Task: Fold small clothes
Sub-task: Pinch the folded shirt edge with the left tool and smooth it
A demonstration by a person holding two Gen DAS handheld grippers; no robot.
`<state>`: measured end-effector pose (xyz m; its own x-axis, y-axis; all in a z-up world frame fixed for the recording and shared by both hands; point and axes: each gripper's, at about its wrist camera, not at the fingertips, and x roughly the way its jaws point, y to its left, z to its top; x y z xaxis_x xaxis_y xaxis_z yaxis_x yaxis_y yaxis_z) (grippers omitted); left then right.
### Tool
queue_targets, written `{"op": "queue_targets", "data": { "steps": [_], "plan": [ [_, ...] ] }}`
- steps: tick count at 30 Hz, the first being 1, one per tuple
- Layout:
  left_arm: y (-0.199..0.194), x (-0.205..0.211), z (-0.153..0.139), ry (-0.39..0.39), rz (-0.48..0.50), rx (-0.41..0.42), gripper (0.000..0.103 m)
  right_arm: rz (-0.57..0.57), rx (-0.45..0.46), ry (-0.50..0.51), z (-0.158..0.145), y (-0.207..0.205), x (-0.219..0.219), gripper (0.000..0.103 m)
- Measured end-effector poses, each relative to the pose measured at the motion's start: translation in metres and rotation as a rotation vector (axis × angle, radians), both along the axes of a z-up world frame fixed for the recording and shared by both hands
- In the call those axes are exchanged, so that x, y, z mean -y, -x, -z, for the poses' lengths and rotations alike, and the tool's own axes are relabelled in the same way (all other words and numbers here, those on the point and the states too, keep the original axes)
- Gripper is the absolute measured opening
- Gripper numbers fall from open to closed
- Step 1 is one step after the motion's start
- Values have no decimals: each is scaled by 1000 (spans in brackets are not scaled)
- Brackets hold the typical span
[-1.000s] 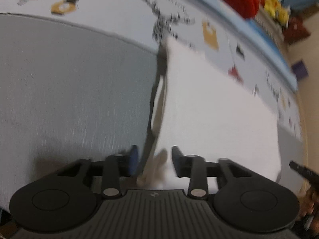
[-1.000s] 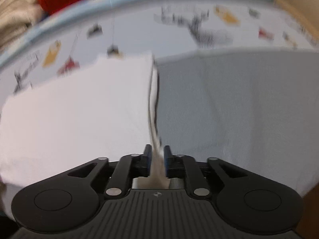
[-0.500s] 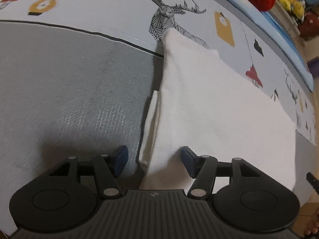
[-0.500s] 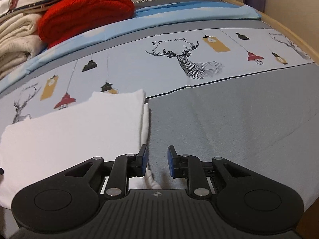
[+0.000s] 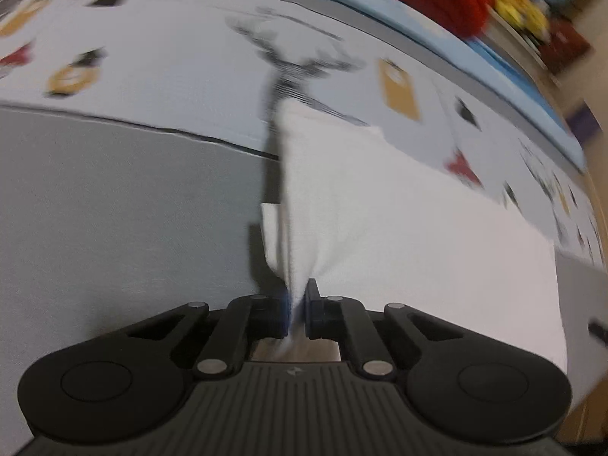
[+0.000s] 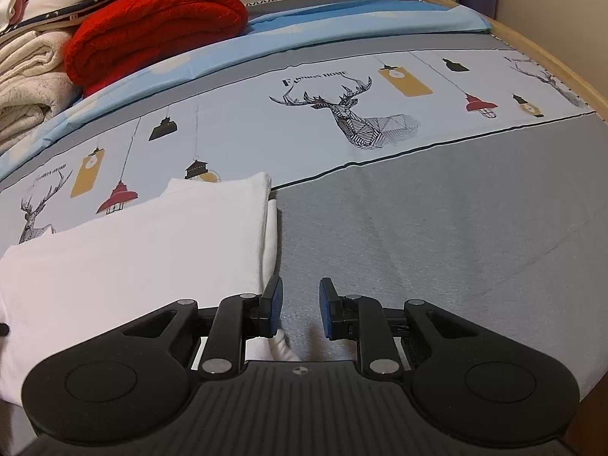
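Left gripper (image 5: 297,309) closing, pinching white folded garment (image 5: 399,228); right gripper (image 6: 300,306) open (nothing between); red blanket (image 6: 152,26) at 11 o'clock.

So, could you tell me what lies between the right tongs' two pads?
Only bare grey bedsheet in the right wrist view; the white cloth lies beside the right tongs.
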<state>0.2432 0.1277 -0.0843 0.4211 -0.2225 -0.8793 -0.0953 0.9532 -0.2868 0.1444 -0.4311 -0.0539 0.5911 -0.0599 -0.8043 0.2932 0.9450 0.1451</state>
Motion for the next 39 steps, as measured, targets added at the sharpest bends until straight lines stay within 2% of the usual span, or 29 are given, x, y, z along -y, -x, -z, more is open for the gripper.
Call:
{"op": "queue_targets", "data": {
  "steps": [3, 7, 8, 13, 20, 25, 27, 29, 31, 37, 39],
  "plan": [
    [4, -18, 3, 11, -28, -46, 12, -2, 0, 0, 0, -2, -5, 22],
    [7, -30, 4, 11, -60, -67, 46, -20, -2, 0, 0, -2, -13, 22],
    [9, -32, 4, 10, -71, -74, 49, -25, -1, 4, 0, -2, -16, 22],
    [3, -39, 8, 77, -73, -103, 49, -25, 1, 5, -1, 1, -17, 22],
    [-7, -43, 23, 121, -74, -149, 49, -4, 3, 3, -2, 4, -11, 22],
    [-11, -29, 24, 90, -43, -123, 49, -4, 12, 2, -4, 8, -7, 22],
    [-10, -18, 23, 71, -4, -105, 46, 0, 11, 2, -4, 9, -3, 22],
    [-9, -6, 22, 31, 45, -85, 29, 7, 11, -2, -4, 10, 1, 22],
    [-7, 0, 21, 2, 76, -65, 20, 12, 14, -6, -5, 10, 4, 22],
    [4, -6, 2, -7, 84, 13, 15, 4, 19, -11, -5, 7, -2, 22],
    [10, -11, -5, -65, 85, 24, 15, -6, 22, -12, -6, 5, -6, 22]
  ]
}}
